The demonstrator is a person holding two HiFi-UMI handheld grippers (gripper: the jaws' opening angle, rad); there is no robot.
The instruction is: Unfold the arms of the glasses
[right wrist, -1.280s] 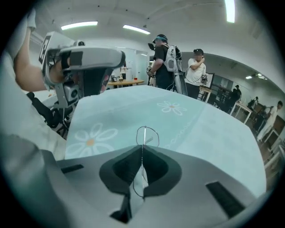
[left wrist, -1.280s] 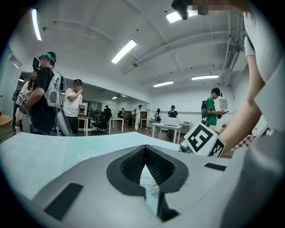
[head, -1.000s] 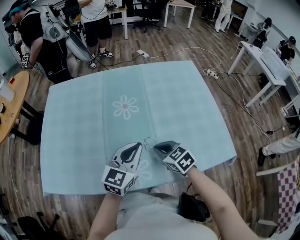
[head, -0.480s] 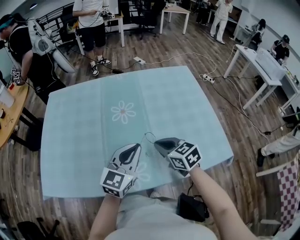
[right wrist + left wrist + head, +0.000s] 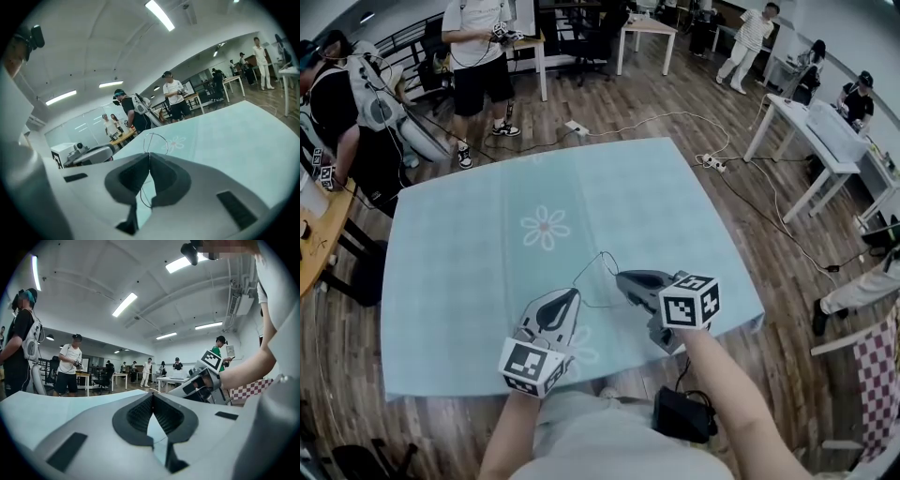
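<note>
Glasses (image 5: pixel 591 267) span left claw (image 5: pixel 576 292) to right claw (image 5: pixel 621 277).

From my right gripper (image 5: pixel 149 158) camera I see its jaws pinched together on the thin wire glasses (image 5: pixel 155 142), one round rim standing above them over the pale blue tabletop (image 5: pixel 225 136).

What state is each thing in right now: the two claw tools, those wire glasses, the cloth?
Left gripper: shut on the glasses' thin wire.
Right gripper: shut on the glasses, a wire rim poking past its tips.
Glasses: held between both grippers above the cloth; too thin to tell how far the arms are open.
Cloth: spread flat.
</note>
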